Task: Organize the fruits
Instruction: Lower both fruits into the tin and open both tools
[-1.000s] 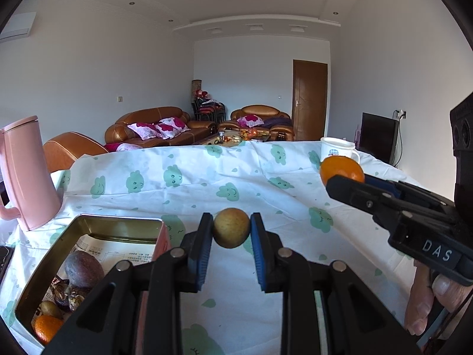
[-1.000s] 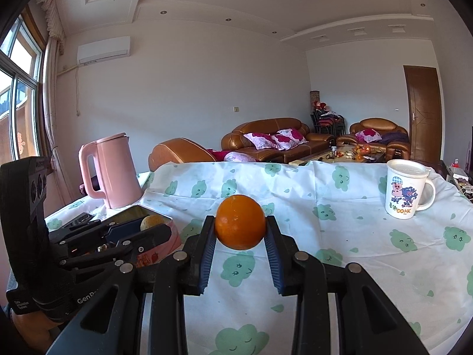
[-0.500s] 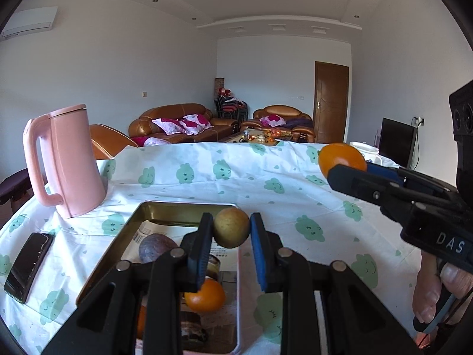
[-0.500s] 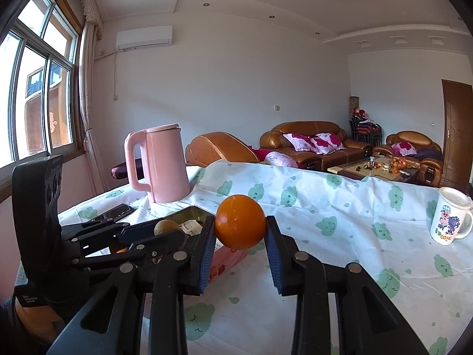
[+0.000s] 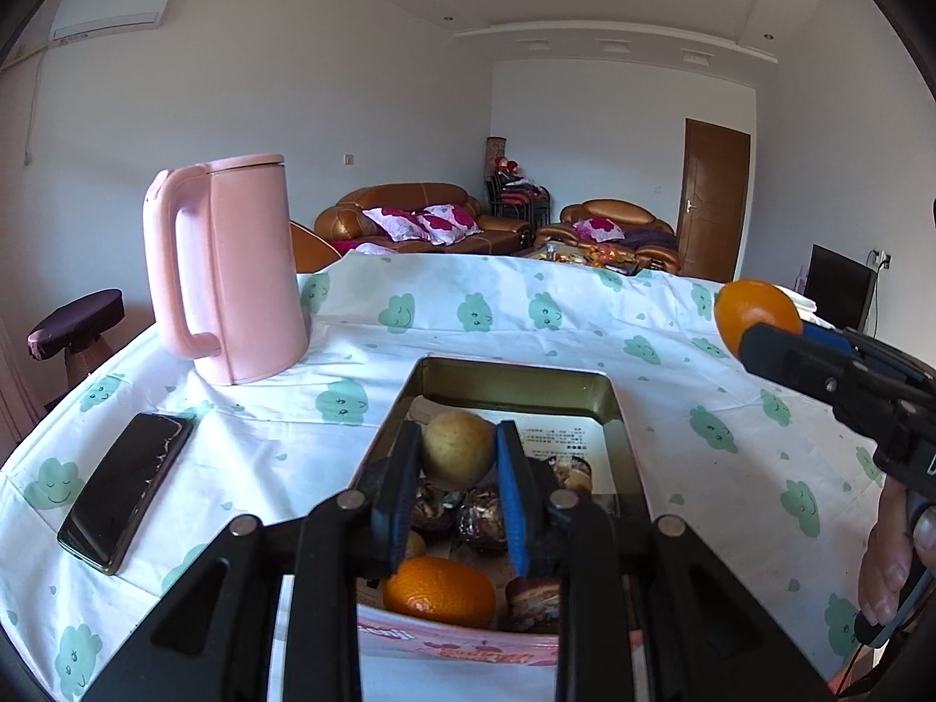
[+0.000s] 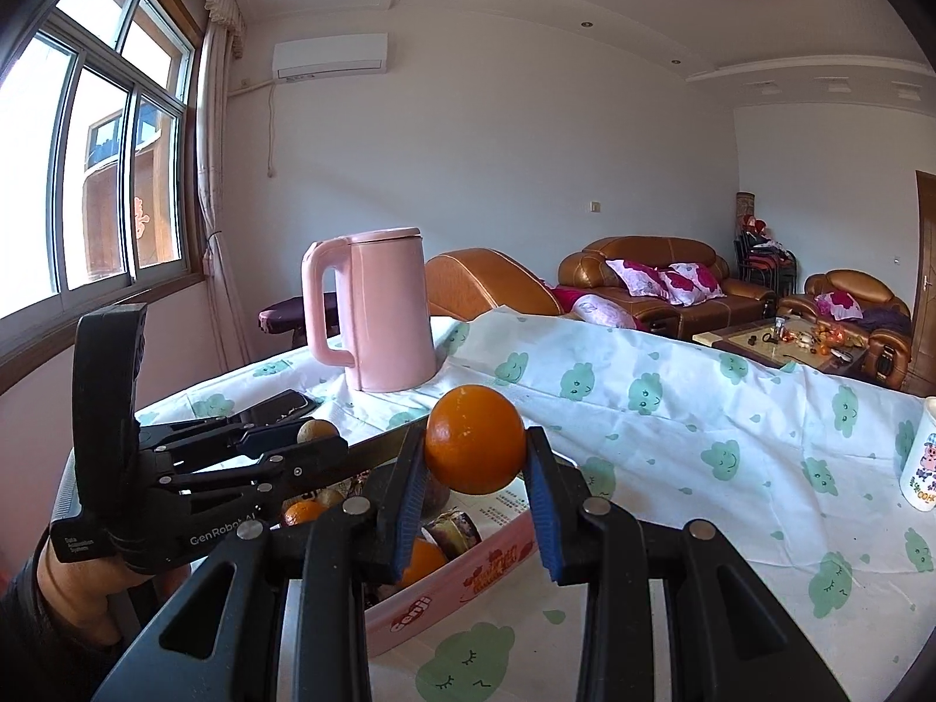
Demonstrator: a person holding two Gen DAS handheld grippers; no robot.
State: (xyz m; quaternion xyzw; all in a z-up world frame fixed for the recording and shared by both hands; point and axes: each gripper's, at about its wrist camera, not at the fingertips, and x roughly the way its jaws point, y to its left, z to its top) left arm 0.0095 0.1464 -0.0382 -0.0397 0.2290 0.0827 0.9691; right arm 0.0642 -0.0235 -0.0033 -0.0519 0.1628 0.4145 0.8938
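L-wrist: left hand-held gripper [image 5: 458, 456] pinching brownish fruit [image 5: 457, 449] | right hand-held gripper [image 6: 475, 462] pinching orange [image 6: 475, 448] | tin [image 5: 614, 409] contents part-hidden

Both grippers are black angular linkages with silver pivot screws and blue finger pads [image 5: 513, 491]. The left gripper [image 6: 319, 439] bears white "GenRobot" lettering at nine o'clock; bare skin of the right hand [image 5: 892, 550] shows at four o'clock.

Tabletop [image 5: 526, 316] under cloud-print cloth, bearing pink kettle [image 5: 225, 269] far left, dark phone [image 5: 126, 488] near left, tin [image 5: 515, 377] centre, mug [image 6: 921, 471] right.
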